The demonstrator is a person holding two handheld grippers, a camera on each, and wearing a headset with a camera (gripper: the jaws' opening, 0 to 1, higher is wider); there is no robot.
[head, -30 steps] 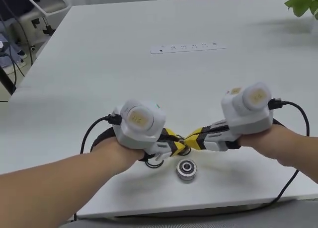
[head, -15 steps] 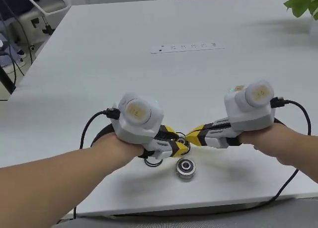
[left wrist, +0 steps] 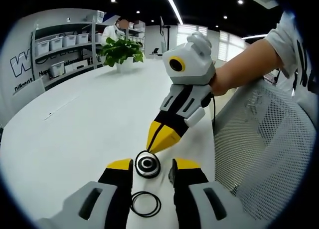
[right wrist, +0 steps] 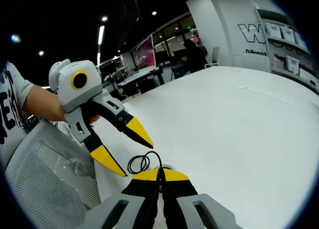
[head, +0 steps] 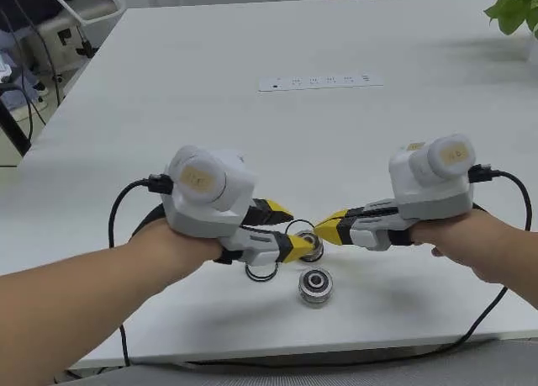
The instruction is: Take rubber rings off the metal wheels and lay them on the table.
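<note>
A small metal wheel (head: 311,246) (left wrist: 147,165) sits between the spread yellow tips of my left gripper (head: 296,232) (left wrist: 152,166), which is open and not clamped on it. My right gripper (head: 319,228) (left wrist: 157,145) (right wrist: 159,174) comes in from the right, shut on a thin black rubber ring (head: 294,228) pulled away from that wheel. A second wheel (head: 315,285) lies on the white table (head: 252,134) just in front. Two loose rubber rings (head: 261,271) (left wrist: 145,204) (right wrist: 139,164) lie overlapped under the left gripper (right wrist: 127,148).
A flush power strip (head: 319,81) sits mid-table. A potted plant (head: 514,6) (left wrist: 119,49) stands at the far right corner. The table's near edge runs just behind the wheels, with a mesh chair (left wrist: 259,139) below. Black cables (head: 126,226) trail from both grippers.
The left gripper has drawn back to the left and its jaws have spread apart. The right gripper has eased slightly right, its tips still pinched at the wheel.
</note>
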